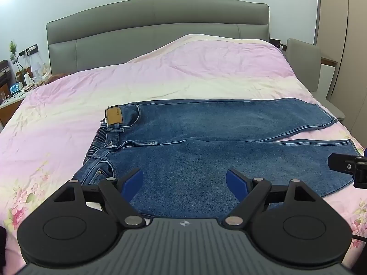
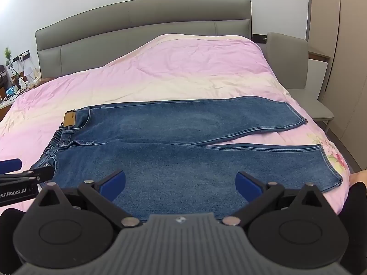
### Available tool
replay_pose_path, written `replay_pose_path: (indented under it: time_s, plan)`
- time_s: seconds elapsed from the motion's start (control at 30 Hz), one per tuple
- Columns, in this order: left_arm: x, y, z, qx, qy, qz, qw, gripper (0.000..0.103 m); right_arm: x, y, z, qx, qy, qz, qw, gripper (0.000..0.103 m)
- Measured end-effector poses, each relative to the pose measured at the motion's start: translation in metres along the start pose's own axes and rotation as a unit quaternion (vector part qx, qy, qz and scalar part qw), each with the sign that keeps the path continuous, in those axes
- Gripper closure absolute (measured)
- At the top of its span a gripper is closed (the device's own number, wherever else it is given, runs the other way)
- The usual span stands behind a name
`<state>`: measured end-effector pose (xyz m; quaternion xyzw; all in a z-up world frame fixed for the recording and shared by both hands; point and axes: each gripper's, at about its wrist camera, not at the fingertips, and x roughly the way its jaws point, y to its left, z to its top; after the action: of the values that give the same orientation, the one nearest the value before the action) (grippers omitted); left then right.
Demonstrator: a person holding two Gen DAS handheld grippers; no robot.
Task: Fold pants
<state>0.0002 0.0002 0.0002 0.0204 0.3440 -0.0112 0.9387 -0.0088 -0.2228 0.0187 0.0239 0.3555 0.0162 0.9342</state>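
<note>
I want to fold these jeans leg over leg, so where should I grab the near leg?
Judging by how the jeans lie flat, waist left, take the near leg's long edge from the bed's near side, left gripper by the waistband, right gripper toward the hem.

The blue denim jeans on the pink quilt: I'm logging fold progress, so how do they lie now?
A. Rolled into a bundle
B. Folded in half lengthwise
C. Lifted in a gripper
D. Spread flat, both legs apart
D: the blue denim jeans lie flat on the pink quilt, the two legs side by side with a gap near the hems.
</note>
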Motion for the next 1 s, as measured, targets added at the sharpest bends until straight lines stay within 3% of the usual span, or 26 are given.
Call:
replay_pose_path:
  time_s: [0.3, 1.0]
  plan:
    - [0.0053, 0.0067, 0.0007, -0.012, 0.002, -0.009, 0.9999, 0.016, -0.0002, 0.0024, -0.0004, 0.001, 0.003, 0.002, 1.0, 0.005]
    - [0.0003, 0.0008, -0.0005, -0.009, 0.005, -0.002, 0.9999, 0.017, -0.0015, 0.0014, 0.002, -0.007, 0.005, 0.007, 1.0, 0.005]
